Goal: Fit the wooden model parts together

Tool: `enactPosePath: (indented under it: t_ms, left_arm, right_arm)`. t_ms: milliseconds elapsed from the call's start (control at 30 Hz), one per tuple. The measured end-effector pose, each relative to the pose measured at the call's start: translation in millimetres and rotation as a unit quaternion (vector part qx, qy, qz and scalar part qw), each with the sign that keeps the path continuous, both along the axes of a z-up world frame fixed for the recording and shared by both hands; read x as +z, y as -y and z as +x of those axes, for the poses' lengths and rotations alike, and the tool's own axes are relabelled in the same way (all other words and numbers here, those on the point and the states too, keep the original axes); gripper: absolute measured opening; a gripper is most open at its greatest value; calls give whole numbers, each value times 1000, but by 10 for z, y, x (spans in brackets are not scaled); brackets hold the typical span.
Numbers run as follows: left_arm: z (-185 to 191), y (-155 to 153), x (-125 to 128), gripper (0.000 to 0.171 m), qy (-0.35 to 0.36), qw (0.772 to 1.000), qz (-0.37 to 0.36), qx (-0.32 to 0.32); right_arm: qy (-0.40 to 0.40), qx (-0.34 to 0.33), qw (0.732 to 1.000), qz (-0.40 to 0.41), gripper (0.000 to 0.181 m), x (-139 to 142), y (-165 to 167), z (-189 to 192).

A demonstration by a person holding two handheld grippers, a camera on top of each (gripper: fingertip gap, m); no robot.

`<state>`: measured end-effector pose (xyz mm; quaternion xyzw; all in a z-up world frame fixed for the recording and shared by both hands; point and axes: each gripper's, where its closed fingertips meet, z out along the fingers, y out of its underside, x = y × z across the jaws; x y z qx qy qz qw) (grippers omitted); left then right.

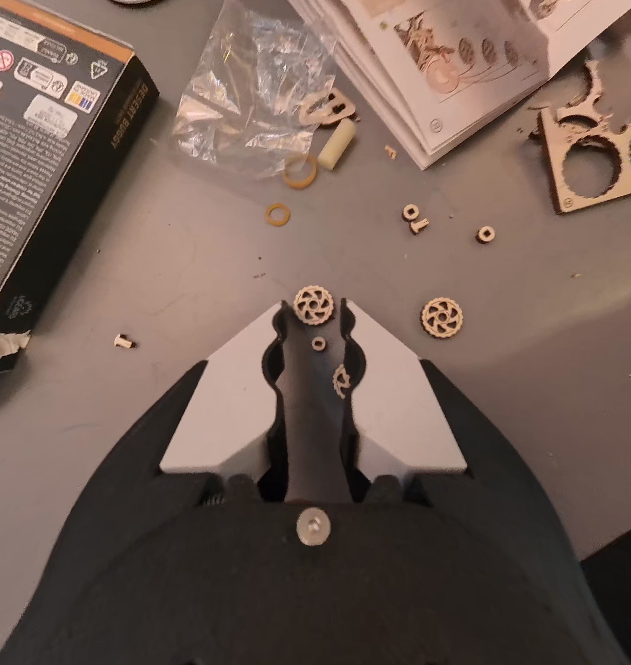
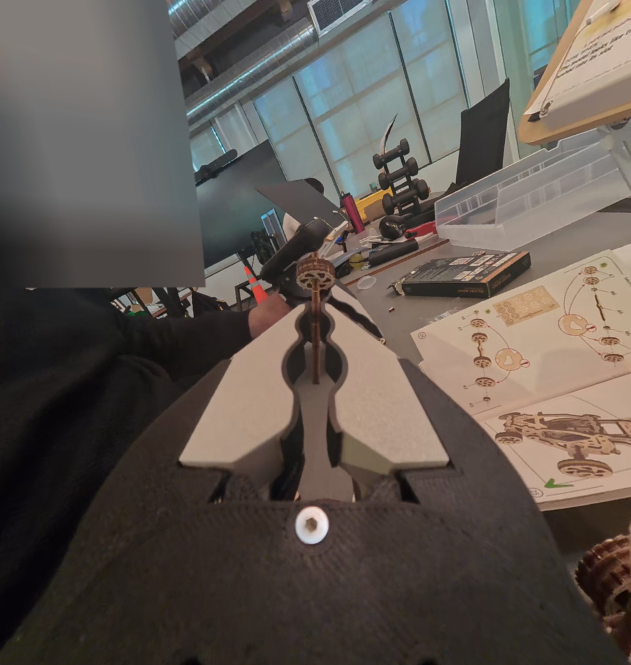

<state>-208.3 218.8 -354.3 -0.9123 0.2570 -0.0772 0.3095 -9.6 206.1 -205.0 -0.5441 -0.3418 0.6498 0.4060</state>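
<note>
In the left wrist view my left gripper (image 1: 314, 306) is open and points down at the grey table (image 1: 198, 273). A small wooden gear (image 1: 313, 306) lies on the table between its fingertips. A tiny wooden ring (image 1: 318, 343) and a second gear (image 1: 342, 380), half hidden by the right finger, lie in the gap farther back. A third gear (image 1: 442, 317) lies to the right. In the right wrist view my right gripper (image 2: 315, 306) is shut on a thin wooden axle (image 2: 316, 345) that stands upright. A wooden gear wheel (image 2: 314, 276) sits on the axle's top end.
Small wooden washers (image 1: 411, 212) and pins (image 1: 123, 341), rubber rings (image 1: 278, 215), a plastic bag (image 1: 249, 100), a cream stick (image 1: 337, 144), a black box (image 1: 47, 144), the open instruction booklet (image 1: 450, 64) and a punched wooden sheet (image 1: 594, 162) lie around. A person's arm (image 2: 162, 334) is at the left. There is about 25 cm between the tips of the two grippers. The cream stick (image 1: 337, 144) lies some 9 cm from my left tips, 20 cm from my right tips.
</note>
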Motion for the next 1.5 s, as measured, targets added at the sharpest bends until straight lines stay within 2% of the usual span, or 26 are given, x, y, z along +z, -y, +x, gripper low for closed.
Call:
enactPosePath:
  t_ms: [67, 233, 333, 467, 667, 767, 967, 1167, 1233, 1500]
  left_arm:
    - [15, -11, 0, 19, -1, 1000, 3, -4]
    - [10, -27, 20, 19, -16, 1000, 16, -7]
    - [124, -56, 172, 19, 26, 999, 37, -8]
    - [422, -80, 509, 19, 128, 990, 54, -21]
    - [1029, -41, 1116, 19, 322, 942, 62, -80]
    - [1267, 4, 1303, 19, 395, 912, 46, -102]
    - [1600, 102, 1476, 19, 520, 846, 2, -122]
    - [1669, 118, 1522, 19, 606, 787, -34, -114]
    - [1669, 112, 1521, 19, 616, 779, -38, -111]
    - [1677, 75, 1494, 19, 606, 789, -31, -102]
  right_arm:
    - [0, -1, 1000, 0, 1, 3, -3, 2]
    - [7, -4, 1000, 6, 1, -15, 1, -13]
    - [26, -23, 999, 31, 1, -36, -13, -19]
    - [62, -40, 996, 49, 1, -116, -30, -56]
    - [121, -78, 981, 132, 1, -171, -4, -99]
    - [145, -96, 970, 168, 1, -194, 4, -115]
    - [180, -121, 949, 228, 0, -215, 28, -141]
    - [197, -128, 939, 251, 0, -237, 41, -155]
    - [197, -130, 939, 252, 0, -229, 40, -150]
    - [196, -134, 938, 254, 0, -207, 42, -135]
